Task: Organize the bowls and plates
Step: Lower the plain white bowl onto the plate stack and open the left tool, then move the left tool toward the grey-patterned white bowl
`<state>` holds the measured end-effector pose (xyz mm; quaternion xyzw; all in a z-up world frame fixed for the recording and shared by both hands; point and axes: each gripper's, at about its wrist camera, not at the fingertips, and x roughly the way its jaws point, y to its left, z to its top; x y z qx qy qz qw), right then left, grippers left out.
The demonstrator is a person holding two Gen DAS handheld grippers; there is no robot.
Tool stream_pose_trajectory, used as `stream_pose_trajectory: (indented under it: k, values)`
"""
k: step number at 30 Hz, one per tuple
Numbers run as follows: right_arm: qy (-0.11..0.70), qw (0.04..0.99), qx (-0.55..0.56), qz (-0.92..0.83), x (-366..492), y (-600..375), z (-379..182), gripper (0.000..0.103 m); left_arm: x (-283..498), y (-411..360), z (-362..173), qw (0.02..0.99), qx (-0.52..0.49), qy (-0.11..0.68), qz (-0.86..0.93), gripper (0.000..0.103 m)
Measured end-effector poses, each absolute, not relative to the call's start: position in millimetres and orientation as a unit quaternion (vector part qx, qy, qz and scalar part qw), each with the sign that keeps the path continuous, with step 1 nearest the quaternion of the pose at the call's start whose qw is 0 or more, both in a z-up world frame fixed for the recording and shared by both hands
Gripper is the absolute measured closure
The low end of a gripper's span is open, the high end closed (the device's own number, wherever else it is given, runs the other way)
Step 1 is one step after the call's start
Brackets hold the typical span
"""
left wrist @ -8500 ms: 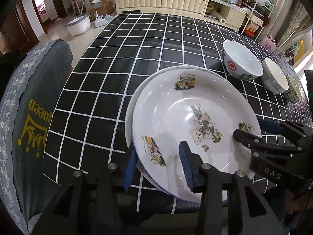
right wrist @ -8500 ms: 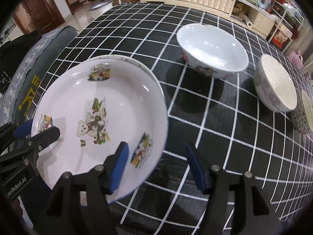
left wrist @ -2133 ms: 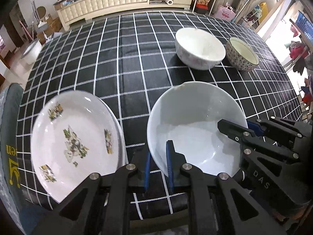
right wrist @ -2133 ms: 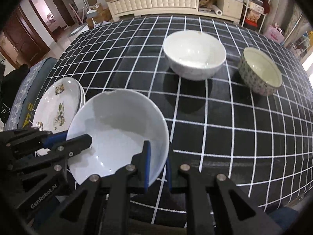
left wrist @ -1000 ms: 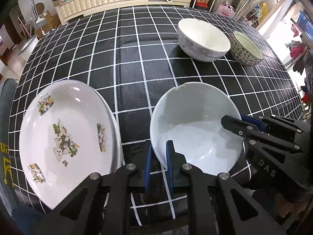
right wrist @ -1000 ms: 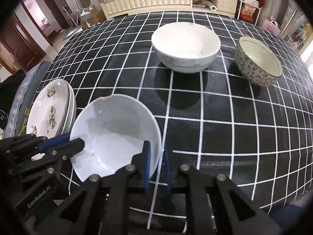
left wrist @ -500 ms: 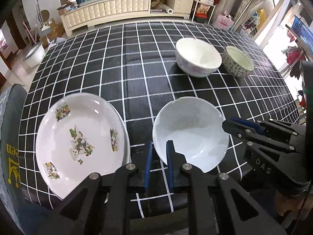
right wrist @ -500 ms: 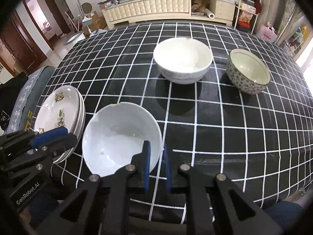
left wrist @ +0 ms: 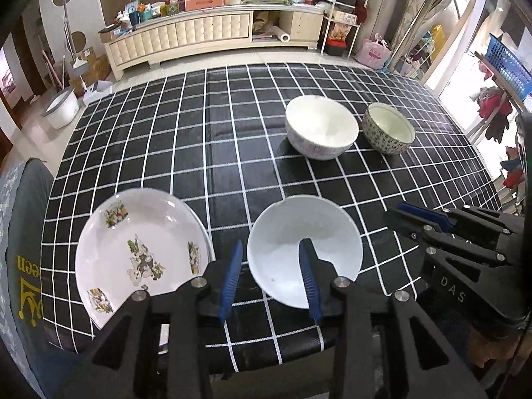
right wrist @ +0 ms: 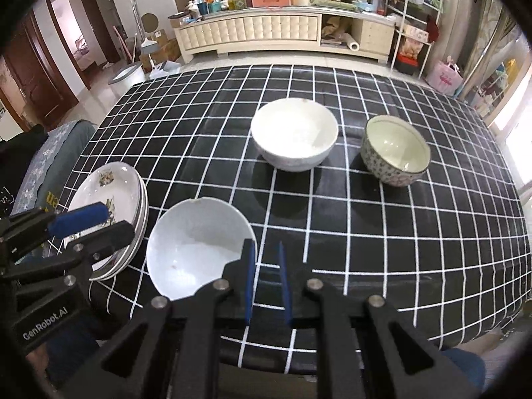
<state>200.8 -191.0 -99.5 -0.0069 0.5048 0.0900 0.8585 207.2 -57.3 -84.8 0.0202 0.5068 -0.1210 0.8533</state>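
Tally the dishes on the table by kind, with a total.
Plates: 2, stacked, a cartoon-print plate on top of a second plate
Bowls: 3, a plain white bowl, a larger white bowl, a patterned bowl
Total: 5

Black table (left wrist: pixel 232 153) with white grid cloth. Just ahead of the left tongs (left wrist: pixel 271 274), a plain white bowl (left wrist: pixel 304 256); to their left, stacked plates (left wrist: pixel 139 252) with cartoon prints. Farther ahead and right, a bigger white bowl (left wrist: pixel 321 131), with a patterned bowl (left wrist: pixel 388 128) just beside it.
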Motion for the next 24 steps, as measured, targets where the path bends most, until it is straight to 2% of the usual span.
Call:
stream_pose_trajectory:
  k: [1, 3, 9, 15, 18, 22, 24]
  values:
    - [0.503, 0.860, -0.007, 0.090, 202, -192, -97, 0.082, 208, -58, -82, 0.855, 0.020, 0.504, -0.122, 0.067]
    - [0.502, 0.860, -0.010, 0.087, 203, -194, -94, 0.066, 210, -60, -78, 0.857, 0.020, 0.500, -0.124, 0.067]
    - [0.491, 0.867, -0.003, 0.085, 208, -201, -81, 0.047, 217, -66, -67, 0.862, 0.026, 0.491, -0.126, 0.063]
    - [0.486, 0.871, -0.006, 0.080, 218, -206, -72, 0.039, 229, -70, -56, 0.866, 0.037, 0.483, -0.127, 0.062]
    - [0.481, 0.873, -0.008, 0.078, 225, -209, -67, 0.036, 235, -72, -52, 0.868, 0.038, 0.478, -0.127, 0.054]
    - [0.475, 0.876, -0.012, 0.078, 233, -210, -62, 0.032, 245, -75, -48, 0.870, 0.040, 0.475, -0.129, 0.054]
    - [0.473, 0.877, -0.015, 0.076, 238, -210, -60, 0.027, 250, -76, -47, 0.870, 0.041, 0.475, -0.129, 0.054]
